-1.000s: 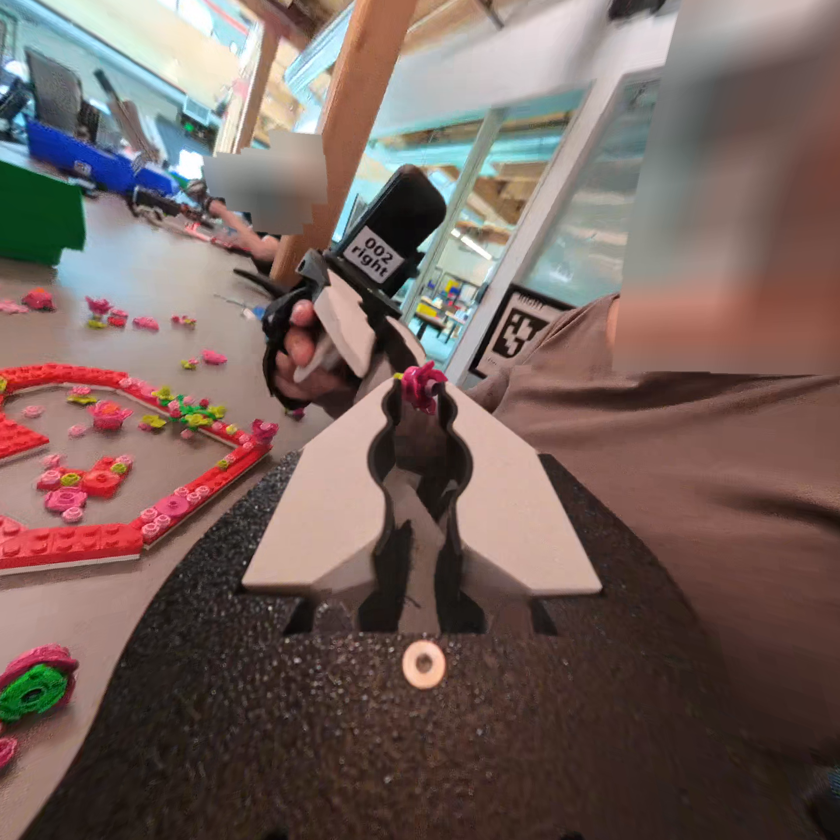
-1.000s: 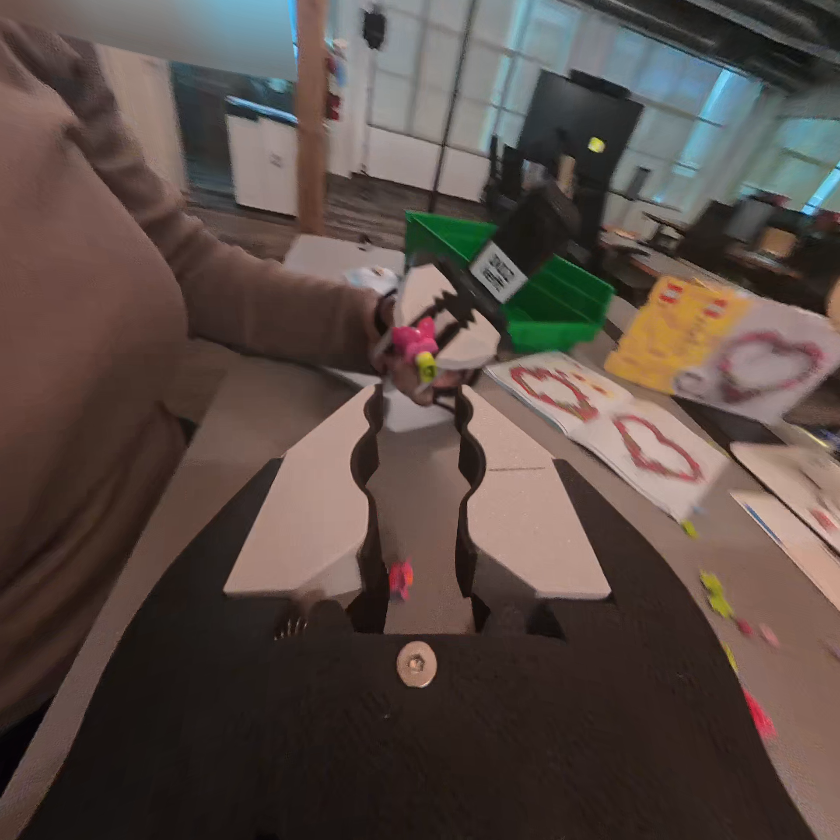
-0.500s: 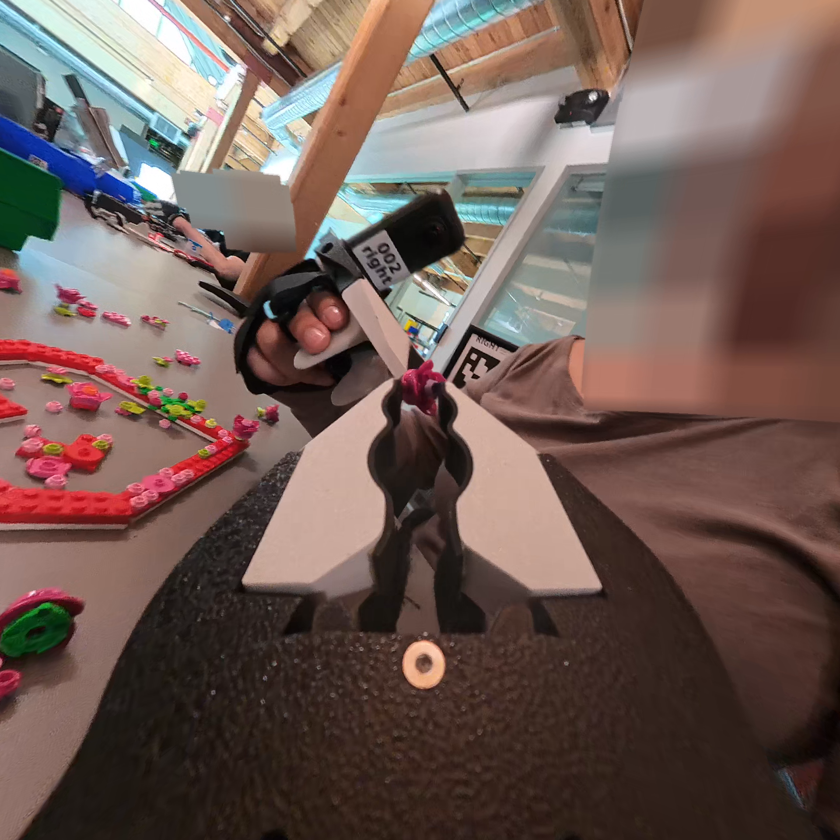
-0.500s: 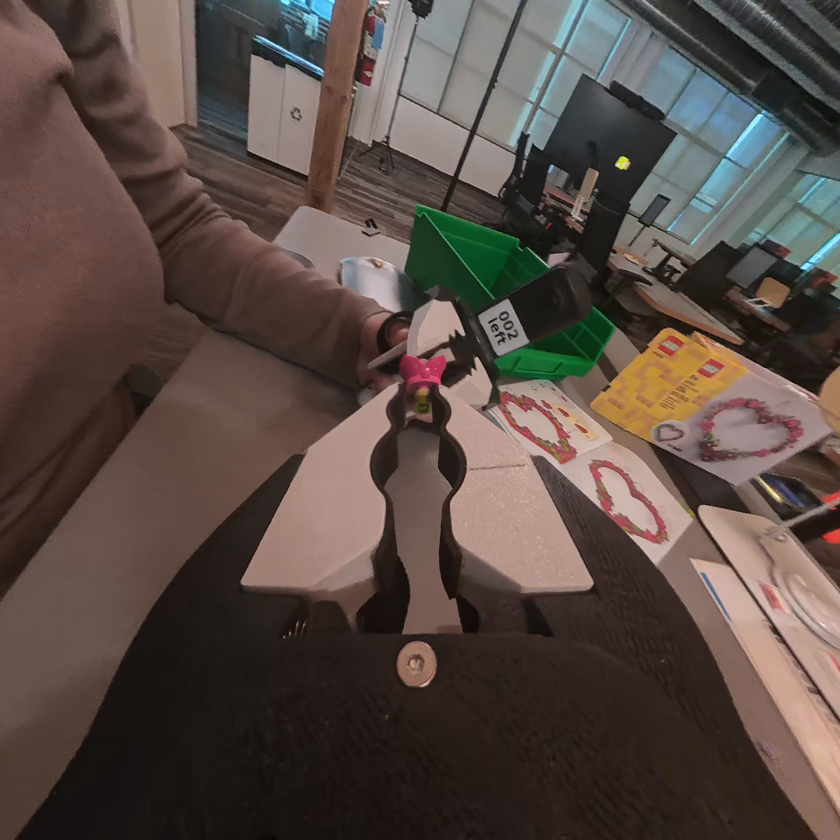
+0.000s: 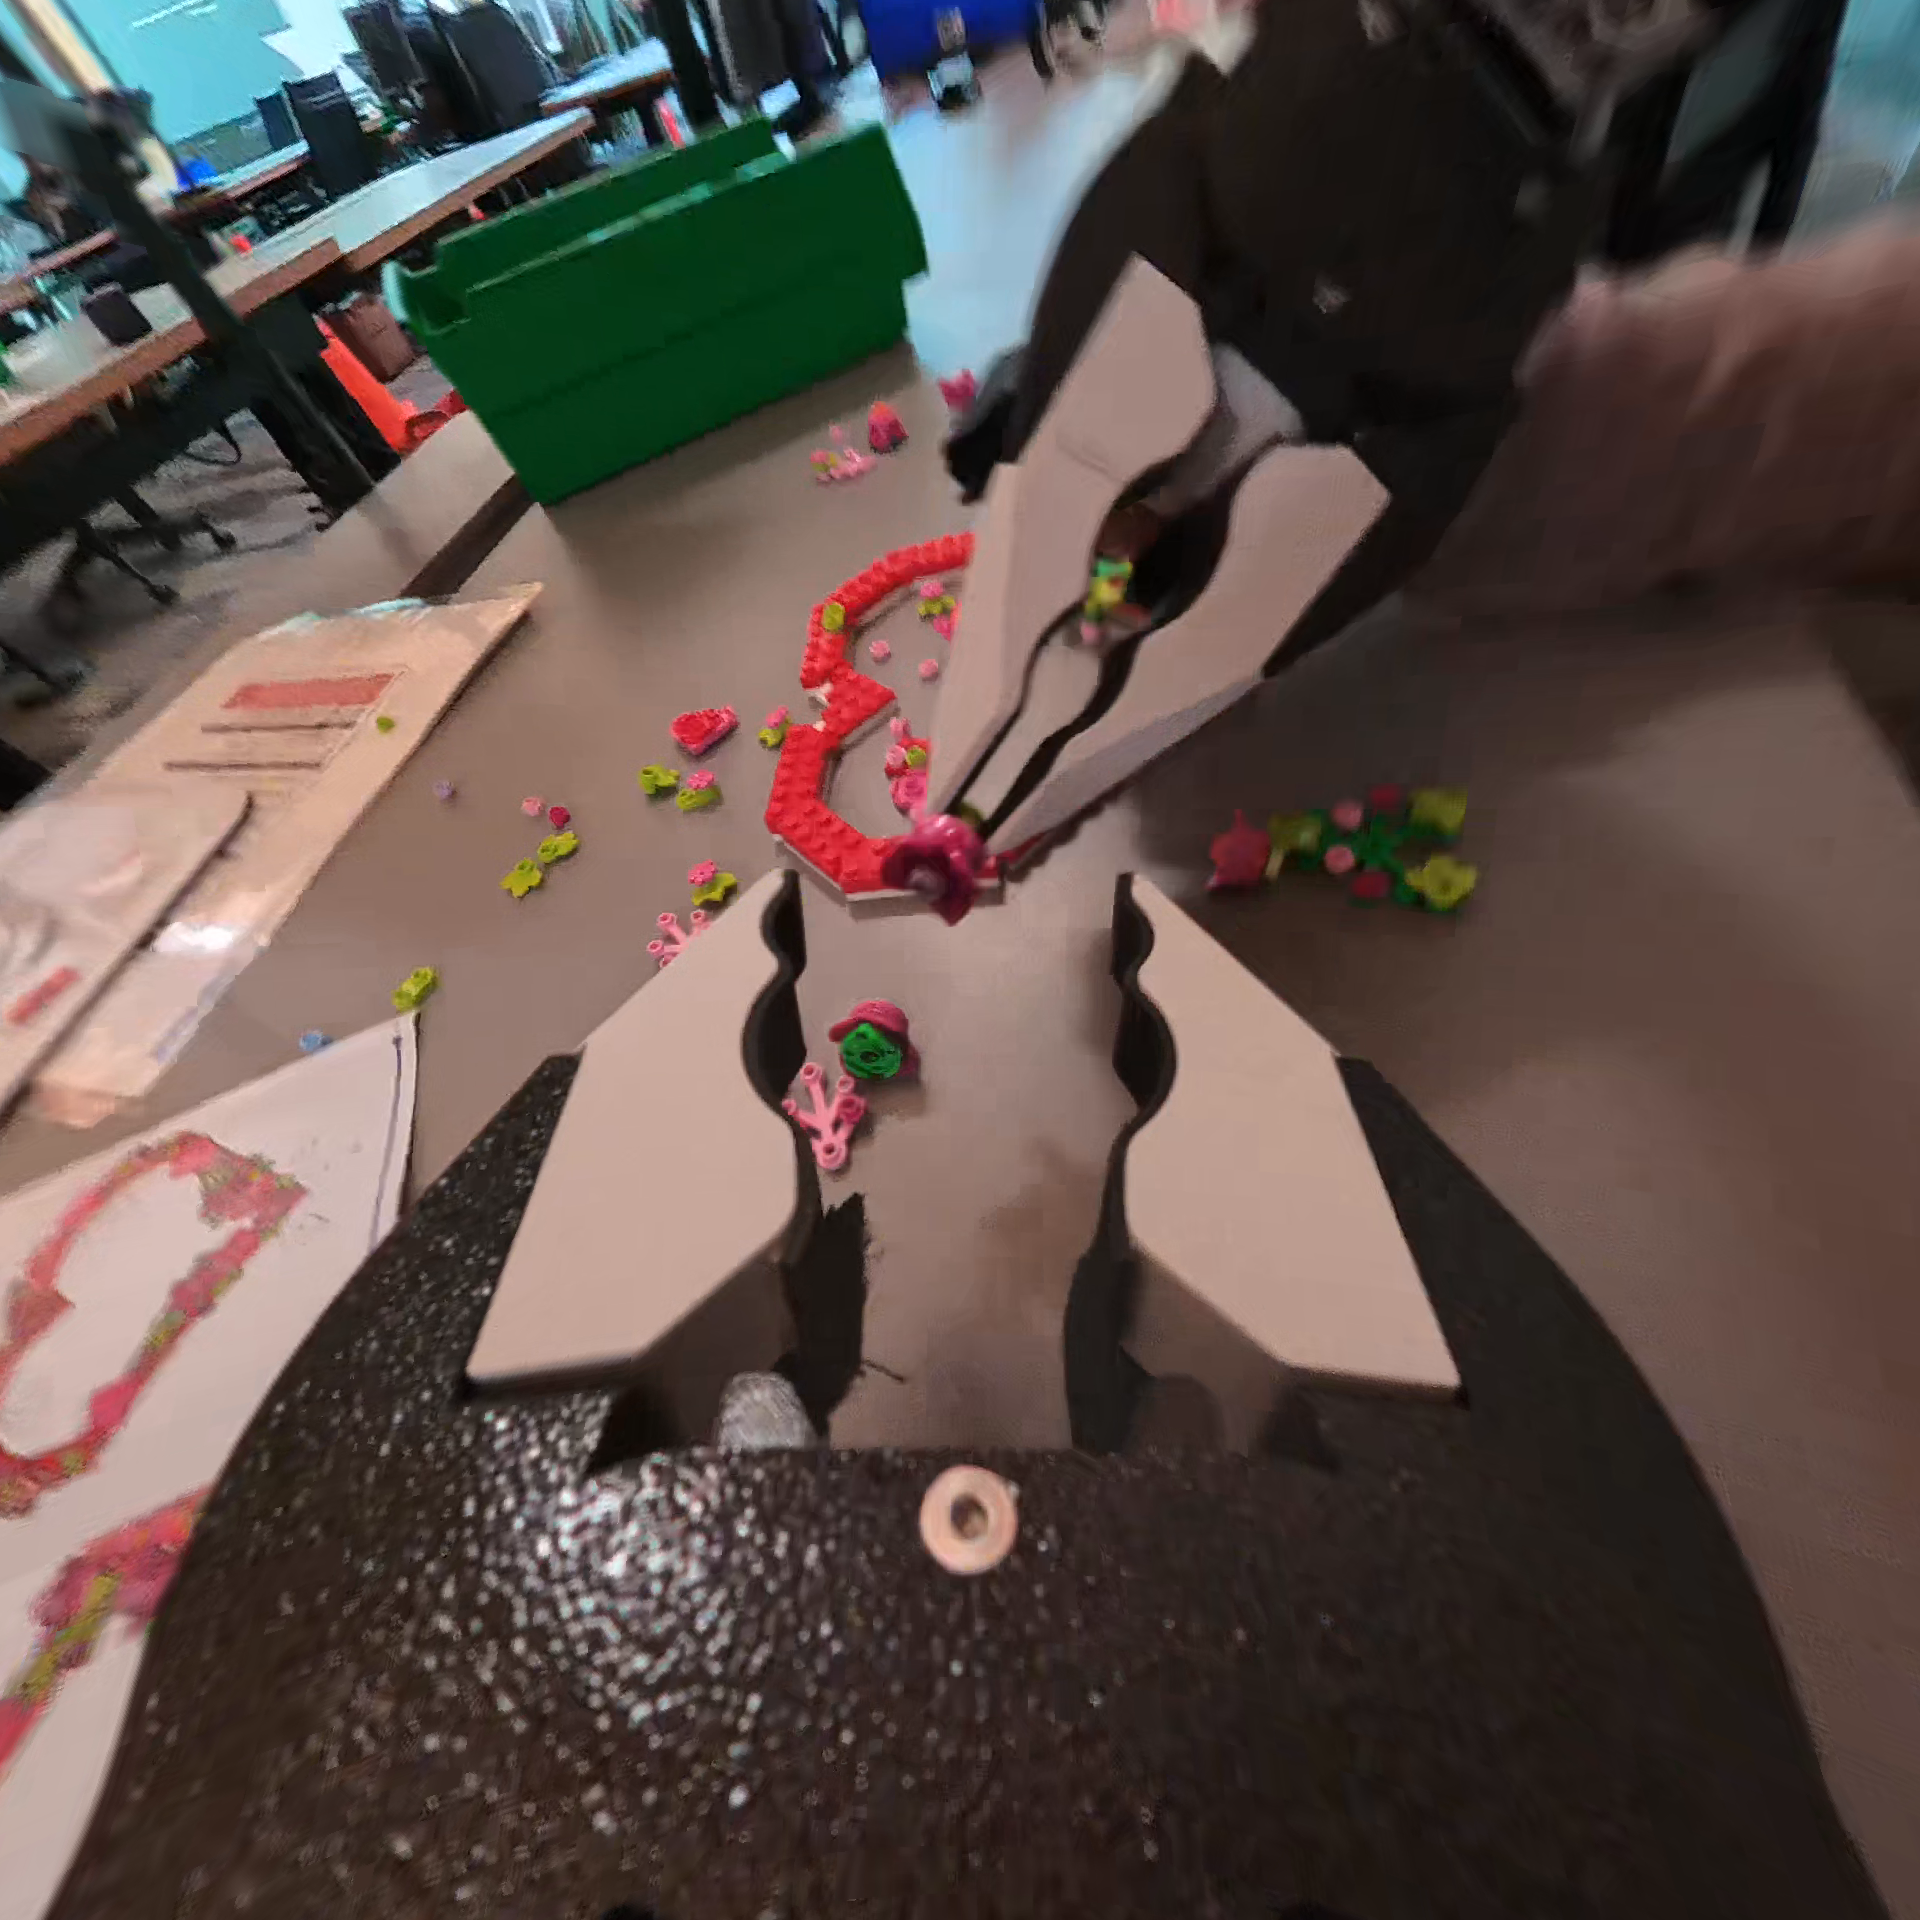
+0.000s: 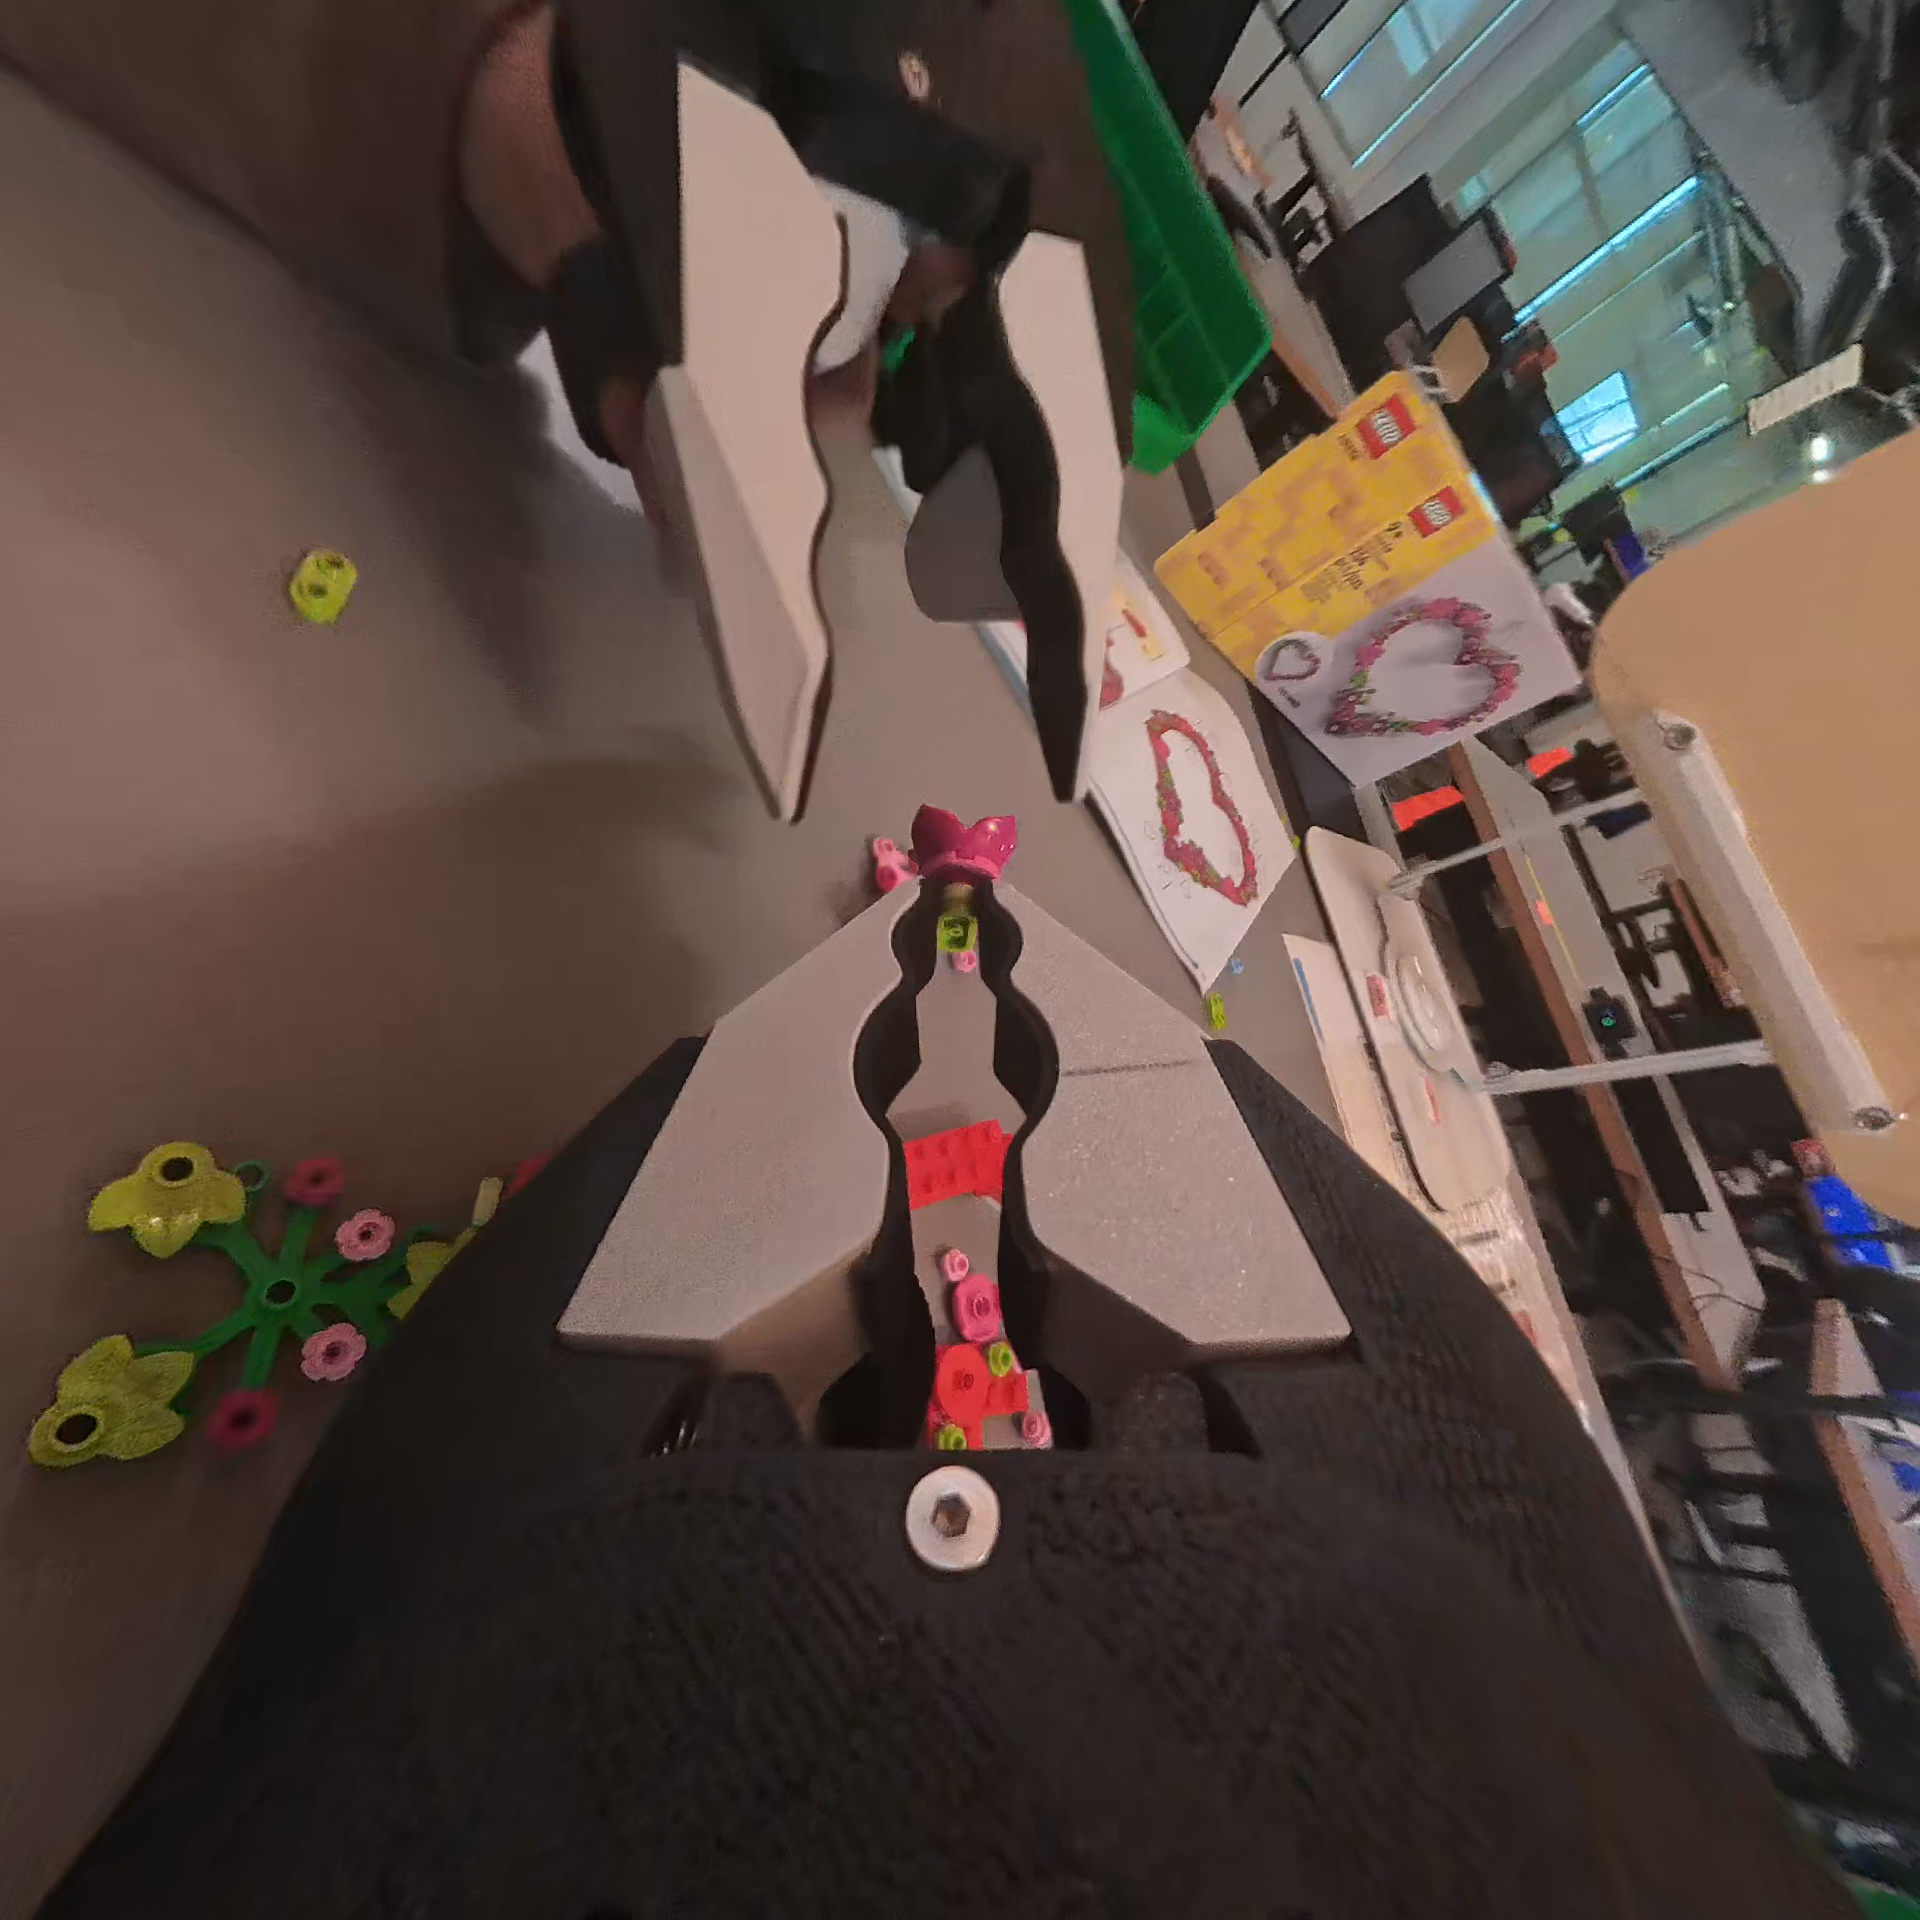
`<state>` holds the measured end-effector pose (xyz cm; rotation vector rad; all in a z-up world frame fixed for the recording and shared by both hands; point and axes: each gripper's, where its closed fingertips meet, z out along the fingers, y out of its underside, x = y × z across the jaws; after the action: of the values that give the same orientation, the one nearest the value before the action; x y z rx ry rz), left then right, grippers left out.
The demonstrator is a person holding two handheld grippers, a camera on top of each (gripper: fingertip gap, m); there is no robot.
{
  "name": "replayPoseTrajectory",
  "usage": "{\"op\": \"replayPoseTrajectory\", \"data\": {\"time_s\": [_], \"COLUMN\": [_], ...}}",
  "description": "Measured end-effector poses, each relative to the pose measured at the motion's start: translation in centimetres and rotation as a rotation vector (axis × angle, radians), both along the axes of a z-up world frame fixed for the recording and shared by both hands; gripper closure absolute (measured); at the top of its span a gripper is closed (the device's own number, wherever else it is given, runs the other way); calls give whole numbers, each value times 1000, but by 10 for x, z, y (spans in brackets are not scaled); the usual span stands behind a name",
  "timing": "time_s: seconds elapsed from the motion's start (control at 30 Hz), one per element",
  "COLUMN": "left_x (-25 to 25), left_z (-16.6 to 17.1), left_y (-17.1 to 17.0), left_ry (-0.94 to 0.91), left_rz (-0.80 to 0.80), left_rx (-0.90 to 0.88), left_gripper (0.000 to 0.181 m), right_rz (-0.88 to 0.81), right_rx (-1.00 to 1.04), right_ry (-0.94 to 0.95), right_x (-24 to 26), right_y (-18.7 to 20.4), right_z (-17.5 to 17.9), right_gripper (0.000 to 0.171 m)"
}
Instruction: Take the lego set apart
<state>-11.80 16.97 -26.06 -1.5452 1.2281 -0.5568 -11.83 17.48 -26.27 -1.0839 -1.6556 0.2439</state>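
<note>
My right gripper [image 6: 956, 896] is shut on a small magenta lego flower [image 6: 961, 840], pinching the lime stud under it. The same flower [image 5: 935, 864] shows in the left wrist view at the right gripper's tips [image 5: 977, 823], low over the table. My left gripper [image 5: 954, 899] is open and empty, its jaws wide apart just short of the flower. It shows open in the right wrist view [image 6: 925, 800] too. The red heart-shaped lego frame [image 5: 831, 717] lies on the table behind the flower, with small flowers still on it.
A green leaf cluster with lime and pink flowers [image 5: 1351, 844] [image 6: 260, 1288] lies to the right. A magenta-green piece [image 5: 873, 1044] and a pink sprig [image 5: 826, 1117] lie between my left fingers. Beyond are a green bin [image 5: 675, 301], instruction pages [image 5: 156, 1299], and the yellow lego box [image 6: 1351, 520]. Both grippers' tips are close together, under 4 cm apart.
My left gripper has opened and let go of the magenta flower. The right gripper now holds it alone. Both grippers have swung down from chest height to just over the table.
</note>
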Motion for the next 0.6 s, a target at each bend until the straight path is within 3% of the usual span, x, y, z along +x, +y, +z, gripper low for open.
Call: {"op": "replayPoseTrajectory", "data": {"time_s": [0.13, 0.27, 0.6], "left_x": [7, 3, -7], "left_z": [-24, -36, -51], "left_y": [-1, 4, 13], "left_ry": [289, 426, 569], "left_rz": [14, 46, 97], "left_rx": [240, 306, 322], "left_gripper": [141, 162, 163], "right_rz": [33, 47, -49], "right_rx": [46, 59, 99], "right_ry": [-84, -143, -260], "right_x": [-5, -6, -4], "right_y": [-8, -10, 2], "right_z": [-14, -25, -42], "right_gripper": [165, 165, 154]}}
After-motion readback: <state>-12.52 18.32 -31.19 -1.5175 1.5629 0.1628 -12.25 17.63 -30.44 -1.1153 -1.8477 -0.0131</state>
